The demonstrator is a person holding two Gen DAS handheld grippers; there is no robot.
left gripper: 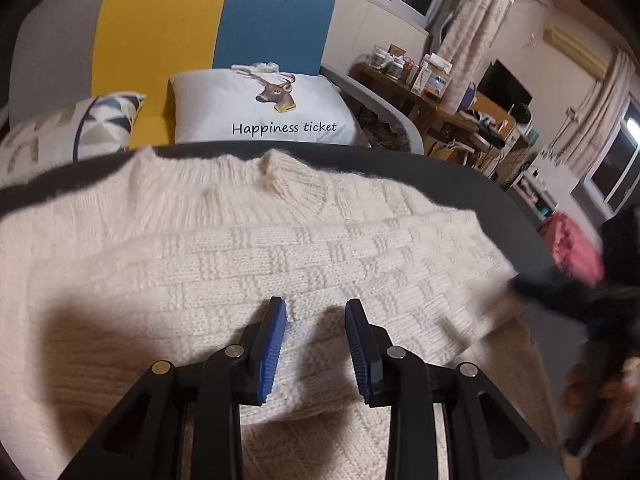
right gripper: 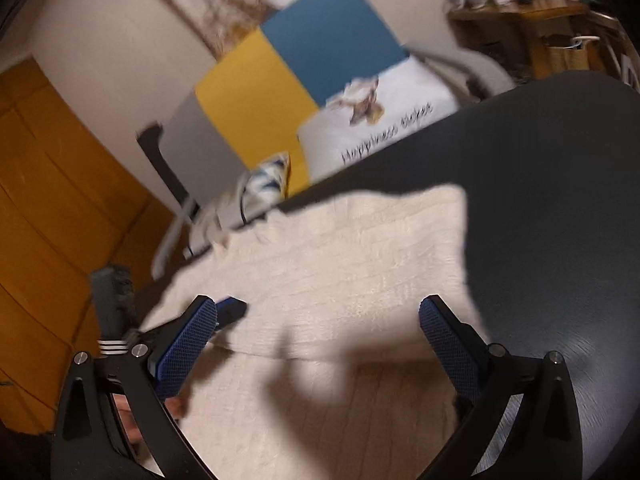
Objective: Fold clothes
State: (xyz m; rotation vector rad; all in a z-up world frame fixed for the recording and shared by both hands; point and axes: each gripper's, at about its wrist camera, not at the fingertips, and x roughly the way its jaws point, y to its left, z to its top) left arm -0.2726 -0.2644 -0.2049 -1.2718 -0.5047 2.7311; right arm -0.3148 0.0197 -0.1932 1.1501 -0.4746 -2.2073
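Observation:
A cream basket-weave knit sweater [left gripper: 280, 248] lies on a dark table [left gripper: 480, 188], collar at the far side and one layer folded over its body. My left gripper [left gripper: 315, 304] sits over its near part. A raised fold of the knit fills the gap between its blue pads [left gripper: 276, 344] and throws a shadow on the layer below. In the right wrist view, which is blurred, my right gripper [right gripper: 319, 302] hangs wide open above the sweater [right gripper: 340, 248] with nothing between its fingers. The left gripper's tip [right gripper: 230, 308] shows at that sweater's left edge.
Behind the table stands a yellow and blue sofa [left gripper: 180, 20] with a deer pillow [left gripper: 264, 108] and a patterned cushion [left gripper: 108, 120]. A cluttered wooden desk [left gripper: 440, 96] is at the right. Something pink [left gripper: 572, 248] lies off the table's right edge. An orange door [right gripper: 60, 200] is at the left.

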